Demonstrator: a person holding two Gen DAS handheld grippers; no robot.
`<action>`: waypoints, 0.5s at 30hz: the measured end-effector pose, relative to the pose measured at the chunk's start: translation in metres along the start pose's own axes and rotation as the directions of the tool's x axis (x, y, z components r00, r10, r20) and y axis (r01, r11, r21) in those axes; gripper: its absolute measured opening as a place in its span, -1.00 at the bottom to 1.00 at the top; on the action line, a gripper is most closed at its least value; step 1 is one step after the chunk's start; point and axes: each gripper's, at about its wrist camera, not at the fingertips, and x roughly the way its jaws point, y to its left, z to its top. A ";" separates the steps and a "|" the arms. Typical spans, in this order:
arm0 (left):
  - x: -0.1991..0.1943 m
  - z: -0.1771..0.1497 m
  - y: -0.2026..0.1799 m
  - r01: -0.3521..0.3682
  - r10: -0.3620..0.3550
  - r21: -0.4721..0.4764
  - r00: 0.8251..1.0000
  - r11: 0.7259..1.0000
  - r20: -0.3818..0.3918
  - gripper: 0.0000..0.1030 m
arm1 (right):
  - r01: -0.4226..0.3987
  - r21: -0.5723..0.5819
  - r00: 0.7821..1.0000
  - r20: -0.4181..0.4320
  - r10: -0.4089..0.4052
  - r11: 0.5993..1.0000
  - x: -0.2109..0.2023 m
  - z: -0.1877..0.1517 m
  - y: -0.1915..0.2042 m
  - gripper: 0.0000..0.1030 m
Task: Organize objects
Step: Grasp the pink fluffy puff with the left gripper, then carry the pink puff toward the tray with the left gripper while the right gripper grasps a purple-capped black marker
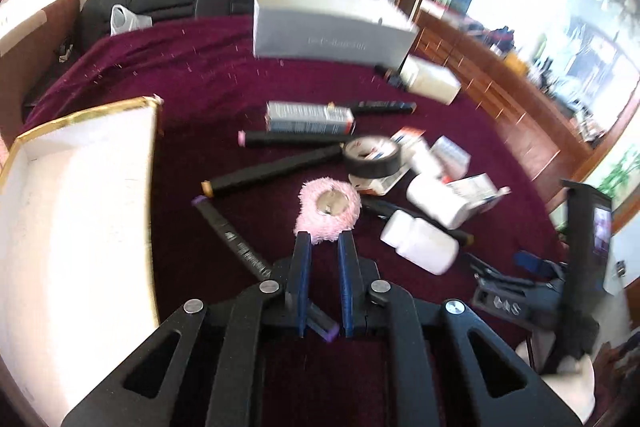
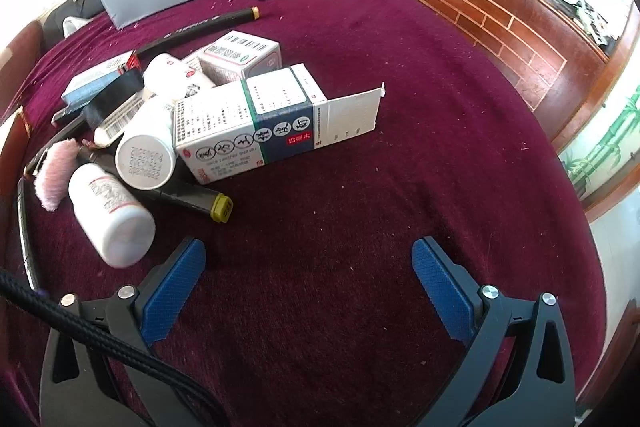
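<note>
Purple-capped marker [image 1: 320,323]: black body, held low between the blue pads of the left gripper [image 1: 323,241], jaws narrow and clamped on it; only a short end shows at lower centre of the left wrist view, so the grip depth is hard to read. Just beyond the tips lies a pink fluffy puff [image 1: 329,207], with 3 more black markers fanned to its upper left. White tray [image 1: 80,195] with gold edging sits at the left of frame on the maroon surface [image 2: 360,187].

Right gripper [image 2: 309,259]: jaws wide, nothing between them, over bare cloth; white bottle [image 2: 112,215] just left of it.

Step in hand looks like pick-and-carry. Next move likely calls for swinging the marker left over the tray and releasing.
</note>
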 end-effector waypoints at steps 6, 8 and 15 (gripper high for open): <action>-0.005 0.002 0.007 0.032 -0.032 0.028 0.999 0.999 -0.017 -0.70 | -0.022 -0.083 0.985 0.171 0.036 0.996 -0.071 0.002 0.011 0.74; 0.012 0.005 0.000 0.020 -0.017 0.048 0.998 0.999 -0.058 -0.50 | -0.056 -0.140 0.981 0.178 0.081 0.989 -0.084 0.003 0.024 0.74; 0.064 0.017 -0.009 -0.012 0.018 0.047 0.993 0.999 -0.116 -0.28 | -0.117 -0.172 0.981 0.133 0.141 0.978 -0.084 -0.012 0.033 0.74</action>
